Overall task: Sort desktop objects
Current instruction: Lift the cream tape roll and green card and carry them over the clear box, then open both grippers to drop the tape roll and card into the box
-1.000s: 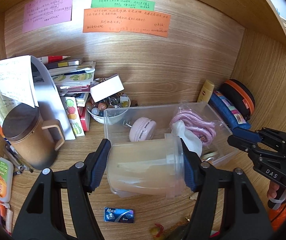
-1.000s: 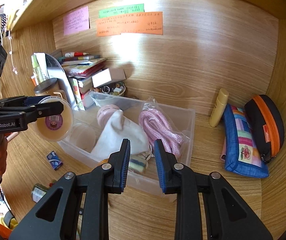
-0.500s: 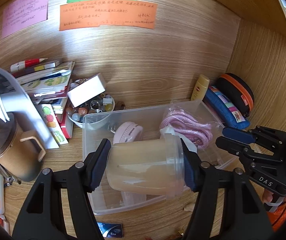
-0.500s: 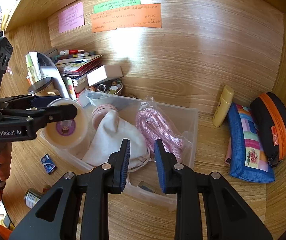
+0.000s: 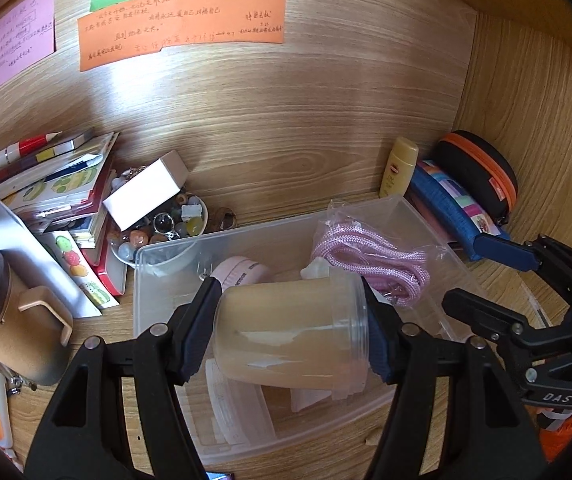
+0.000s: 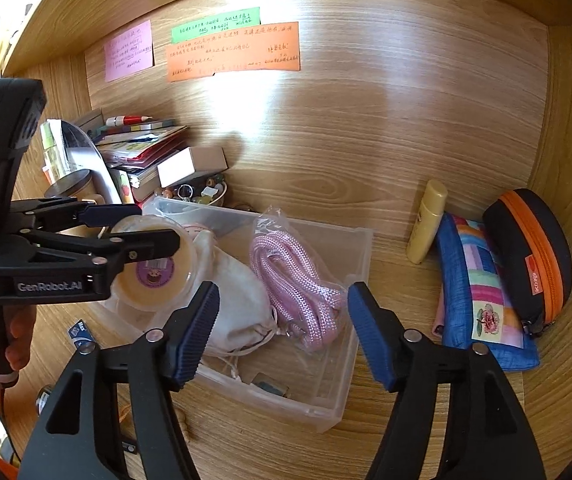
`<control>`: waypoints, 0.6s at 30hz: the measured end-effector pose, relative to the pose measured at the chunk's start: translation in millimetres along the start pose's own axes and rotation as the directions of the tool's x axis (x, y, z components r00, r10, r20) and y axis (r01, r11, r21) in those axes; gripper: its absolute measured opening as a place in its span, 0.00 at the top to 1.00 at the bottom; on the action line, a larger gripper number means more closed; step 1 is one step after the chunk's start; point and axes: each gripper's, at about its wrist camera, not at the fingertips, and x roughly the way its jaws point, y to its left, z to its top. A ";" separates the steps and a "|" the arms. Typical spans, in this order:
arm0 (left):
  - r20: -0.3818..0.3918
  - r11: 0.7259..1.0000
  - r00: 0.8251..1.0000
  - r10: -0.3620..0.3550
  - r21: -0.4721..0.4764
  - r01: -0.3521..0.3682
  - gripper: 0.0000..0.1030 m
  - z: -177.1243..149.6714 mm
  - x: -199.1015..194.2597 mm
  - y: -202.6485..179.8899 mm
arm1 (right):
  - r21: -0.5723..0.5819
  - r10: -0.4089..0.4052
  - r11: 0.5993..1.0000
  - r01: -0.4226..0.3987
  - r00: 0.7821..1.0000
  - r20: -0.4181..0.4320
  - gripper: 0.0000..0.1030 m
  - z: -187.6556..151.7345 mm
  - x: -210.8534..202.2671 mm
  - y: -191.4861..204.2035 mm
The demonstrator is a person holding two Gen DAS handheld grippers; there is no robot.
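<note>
**Jar over the bin: watch the crowding**

Your left gripper (image 5: 291, 330) is clamped on the translucent jar (image 5: 289, 334), which lies on its side between the pads, held above the near left part of the clear bin (image 5: 369, 210). Let go from this height and it may roll or knock the white pouch (image 6: 238, 300) and pink rope (image 6: 297, 280) just to its right. Your right gripper (image 6: 284, 330) is opening with nothing between its jaws, poised over the bin's near right; keep it clear of the jar's path.

Bright glare, fisheye-warped dark edges
</note>
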 end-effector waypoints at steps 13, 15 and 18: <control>-0.057 1.000 0.998 0.001 0.011 0.000 0.36 2.1 29.4 -1.7 | 0.019 0.000 1.000 0.001 1.000 -0.023 0.30 -3.0 8.8 -5.2; -0.067 1.000 0.998 0.002 0.006 -0.002 0.36 1.5 31.9 1.1 | 0.017 -0.001 1.000 0.001 1.000 -0.021 0.28 -2.8 8.5 -4.1; -0.072 1.000 0.997 0.004 -0.010 -0.004 0.34 1.2 30.2 5.7 | 0.010 -0.003 1.000 0.003 1.000 -0.023 0.27 -2.6 8.6 -1.9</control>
